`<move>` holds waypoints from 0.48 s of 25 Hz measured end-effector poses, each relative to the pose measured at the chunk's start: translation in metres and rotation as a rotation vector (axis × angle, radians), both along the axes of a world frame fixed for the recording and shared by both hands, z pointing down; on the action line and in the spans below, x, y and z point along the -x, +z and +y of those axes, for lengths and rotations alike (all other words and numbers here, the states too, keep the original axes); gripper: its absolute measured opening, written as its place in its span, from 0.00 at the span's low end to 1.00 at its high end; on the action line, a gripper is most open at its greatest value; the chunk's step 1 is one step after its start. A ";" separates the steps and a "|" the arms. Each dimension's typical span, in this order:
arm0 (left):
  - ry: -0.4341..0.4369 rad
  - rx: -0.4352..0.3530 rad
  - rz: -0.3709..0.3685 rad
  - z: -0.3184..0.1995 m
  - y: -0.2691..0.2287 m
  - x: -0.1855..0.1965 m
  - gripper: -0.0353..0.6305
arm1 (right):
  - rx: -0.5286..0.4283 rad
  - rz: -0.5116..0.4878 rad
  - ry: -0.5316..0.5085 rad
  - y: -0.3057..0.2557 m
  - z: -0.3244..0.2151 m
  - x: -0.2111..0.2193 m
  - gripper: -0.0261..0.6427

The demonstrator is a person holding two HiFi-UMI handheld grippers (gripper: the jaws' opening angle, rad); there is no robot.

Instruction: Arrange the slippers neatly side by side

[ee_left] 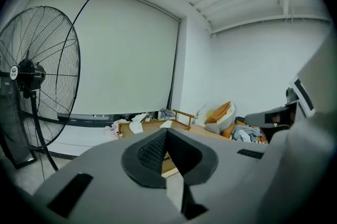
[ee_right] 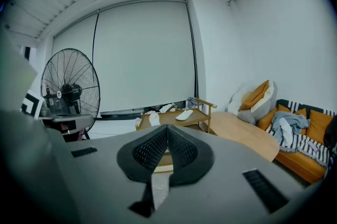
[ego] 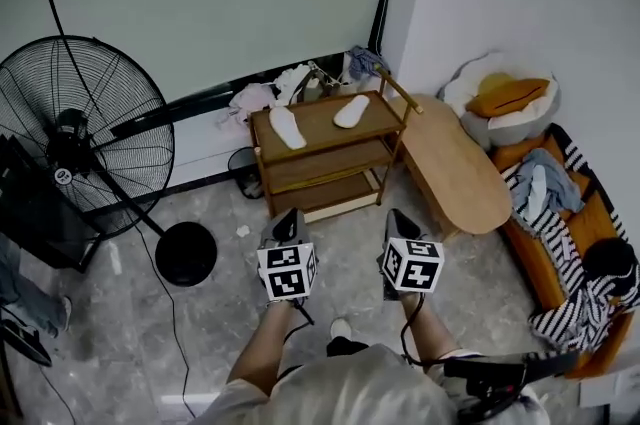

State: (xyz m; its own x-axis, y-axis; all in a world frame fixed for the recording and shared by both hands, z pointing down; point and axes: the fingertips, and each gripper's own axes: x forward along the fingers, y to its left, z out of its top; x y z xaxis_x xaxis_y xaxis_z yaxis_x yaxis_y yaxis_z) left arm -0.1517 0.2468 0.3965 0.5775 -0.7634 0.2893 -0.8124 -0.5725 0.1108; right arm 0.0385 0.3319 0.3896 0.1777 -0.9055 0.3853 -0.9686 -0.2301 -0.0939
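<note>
Not begun: find left slipper (ego: 287, 127) and right slipper (ego: 351, 111) untouched on rack (ego: 320, 116) top shelf, well apart, angled differently; judge all aligning yet to do. Note left gripper (ego: 289, 223) and right gripper (ego: 401, 221), jaws together and empty, well short of rack. Read no brand or writing, only square markers on cubes (ego: 287, 271).

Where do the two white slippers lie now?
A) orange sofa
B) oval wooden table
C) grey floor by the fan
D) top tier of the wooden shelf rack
D: one white slipper and the other white slipper rest apart on the top tier of the wooden shelf rack.
</note>
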 end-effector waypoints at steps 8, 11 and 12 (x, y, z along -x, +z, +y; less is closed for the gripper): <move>-0.012 0.005 0.000 -0.055 0.001 -0.050 0.06 | 0.005 0.000 -0.024 0.001 -0.057 -0.051 0.09; -0.014 -0.005 -0.012 -0.074 -0.001 -0.069 0.06 | -0.001 -0.011 -0.024 0.001 -0.077 -0.071 0.09; -0.015 -0.010 -0.018 -0.081 -0.002 -0.075 0.06 | -0.002 -0.016 -0.026 0.002 -0.085 -0.077 0.09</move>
